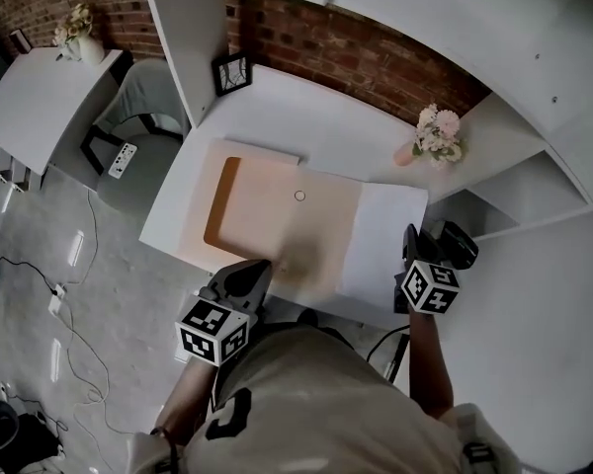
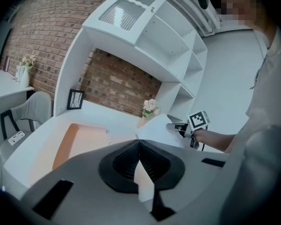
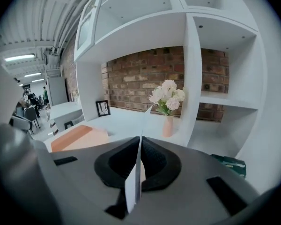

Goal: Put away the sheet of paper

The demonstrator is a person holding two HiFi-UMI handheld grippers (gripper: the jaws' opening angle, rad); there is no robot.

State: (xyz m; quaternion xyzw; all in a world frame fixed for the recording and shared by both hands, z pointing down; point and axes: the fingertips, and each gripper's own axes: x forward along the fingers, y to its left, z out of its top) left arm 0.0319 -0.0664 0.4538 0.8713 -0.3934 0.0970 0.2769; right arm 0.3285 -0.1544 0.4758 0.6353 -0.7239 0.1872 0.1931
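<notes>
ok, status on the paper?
Left tongs shut on near edge of peach folder. Right tongs shut on sheet of paper; sheet beside folder, not yet in. Flower vase at back, clear of path.

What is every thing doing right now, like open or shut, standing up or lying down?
left gripper, shut on the folder's near edge
right gripper, shut on the sheet of paper
sheet of paper, lifted on one side, not yet put away
folder, lying on the desk
flower vase, upright
picture frame, standing
</notes>
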